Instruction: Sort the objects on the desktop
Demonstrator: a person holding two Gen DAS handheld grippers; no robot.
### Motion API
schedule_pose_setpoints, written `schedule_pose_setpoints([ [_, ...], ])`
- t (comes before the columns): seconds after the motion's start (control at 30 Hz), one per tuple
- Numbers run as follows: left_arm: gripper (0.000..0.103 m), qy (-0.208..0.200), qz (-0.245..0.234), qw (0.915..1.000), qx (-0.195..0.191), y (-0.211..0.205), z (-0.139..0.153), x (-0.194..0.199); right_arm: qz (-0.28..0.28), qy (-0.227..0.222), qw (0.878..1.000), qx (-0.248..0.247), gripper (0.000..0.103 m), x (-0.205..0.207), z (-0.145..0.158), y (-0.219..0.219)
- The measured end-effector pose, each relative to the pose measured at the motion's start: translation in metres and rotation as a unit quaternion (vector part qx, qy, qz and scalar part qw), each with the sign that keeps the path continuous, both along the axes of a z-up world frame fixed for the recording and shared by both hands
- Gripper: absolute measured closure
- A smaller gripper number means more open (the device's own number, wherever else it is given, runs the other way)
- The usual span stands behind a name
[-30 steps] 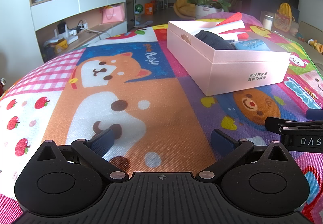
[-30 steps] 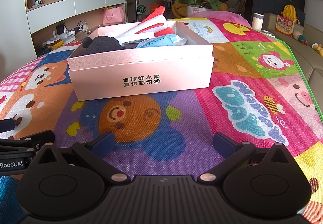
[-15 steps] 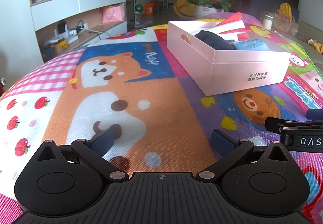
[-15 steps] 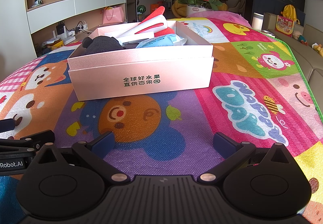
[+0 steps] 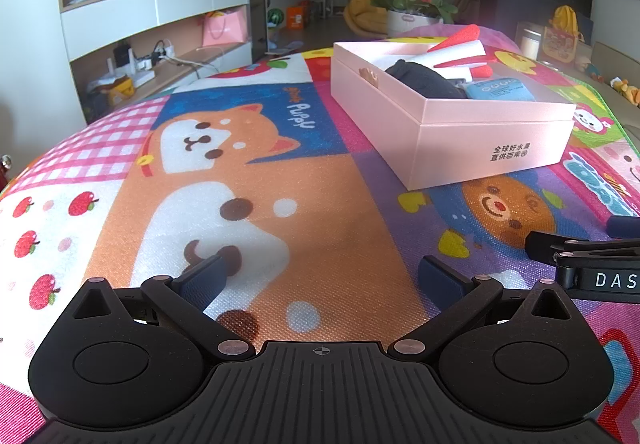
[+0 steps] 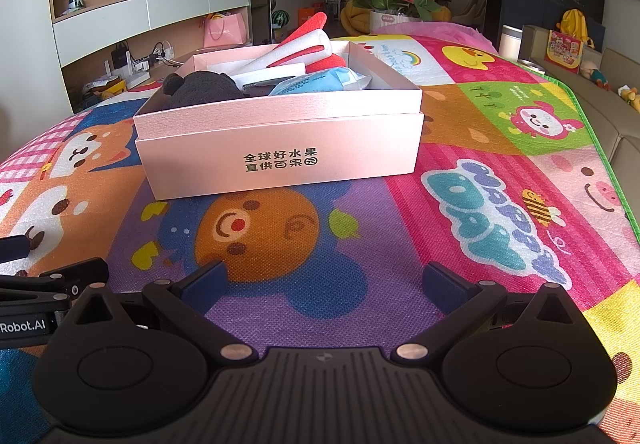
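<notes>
In the left wrist view, the left gripper (image 5: 322,278) is resting low over the cartoon mat (image 5: 280,203), jaws spread wide and holding nothing. The pink box (image 5: 452,123) is sitting ahead and to its right, carrying a dark cloth (image 5: 424,81) and a blue pack (image 5: 500,89).

In the right wrist view, the right gripper (image 6: 326,284) is likewise gaping wide and empty, with the pink box (image 6: 280,147) lying straight ahead, well apart, a red-and-white foam roll (image 6: 298,45) poking out.

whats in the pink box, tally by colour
Visible in the pink box:
black: 1, a knit item
blue: 1, a packet
red and white: 1, a foam tube
red: 1, a piece behind the tube
white: 1, a flat item
Total: 5; more may be hidden.
</notes>
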State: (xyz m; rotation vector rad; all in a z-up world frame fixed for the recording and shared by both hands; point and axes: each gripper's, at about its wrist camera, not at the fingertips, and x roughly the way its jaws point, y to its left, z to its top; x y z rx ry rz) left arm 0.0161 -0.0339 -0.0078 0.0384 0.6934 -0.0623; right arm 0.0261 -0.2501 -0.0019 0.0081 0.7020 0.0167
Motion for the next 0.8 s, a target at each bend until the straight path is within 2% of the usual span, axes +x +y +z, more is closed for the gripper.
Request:
schedule_pose_setpoints([
  [0.5,0.000,0.001,-0.001,1.0000,0.000,0.0004,0.0000,0.0002,0.000,0.000,1.000,0.000,0.000,-0.0002,-0.0002,0.0004],
  [0.6,0.000,0.013,-0.003,0.9999,-0.003,0.0018,0.0017,0.0042,0.000,0.000,1.000,0.000,0.000,0.0003,0.0001,0.0003],
  [0.8,0.000,0.026,0.026,0.9993,-0.003,-0.0056,0.0036,0.0086,0.000,0.000,1.000,0.000,0.000,-0.0002,-0.0002,0.0004],
])
